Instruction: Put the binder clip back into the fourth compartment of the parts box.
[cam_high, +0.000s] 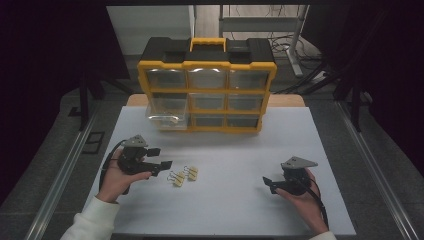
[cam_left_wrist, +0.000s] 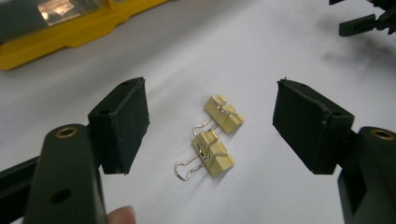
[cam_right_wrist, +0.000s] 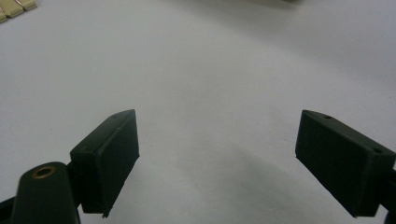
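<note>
Two small yellow binder clips lay side by side on the white table (cam_high: 225, 210), just left of centre in the lower half of the high view: the nearer binder clip (cam_left_wrist: 212, 156) and the farther binder clip (cam_left_wrist: 225, 114) close beside it, perhaps just touching at a corner. The left hand-held gripper (cam_high: 164, 166) sat in the person's left hand (cam_high: 116, 181) at the lower left, its jaws standing wide apart with nothing between the pads, and it pointed rightward across the table straight at the clips, which lay just beyond its tips. In the left gripper view the pair sat almost centred in the gap between the two black jaws, a little ahead of them. Each clip's wire handles ran toward the lower left of that view and its yellow body toward the upper right, so the long axis lay slantwise to the jaw line. The right hand-held gripper (cam_high: 268, 183), at the lower right, was also open and empty, aimed leftward, and well apart from the clips. The left was plainly the nearer. At the top centre of the high view stood a yellow and black drawer cabinet (cam_high: 207, 92), with its lower left drawer (cam_high: 167, 117) apparently pulled out a little.
</note>
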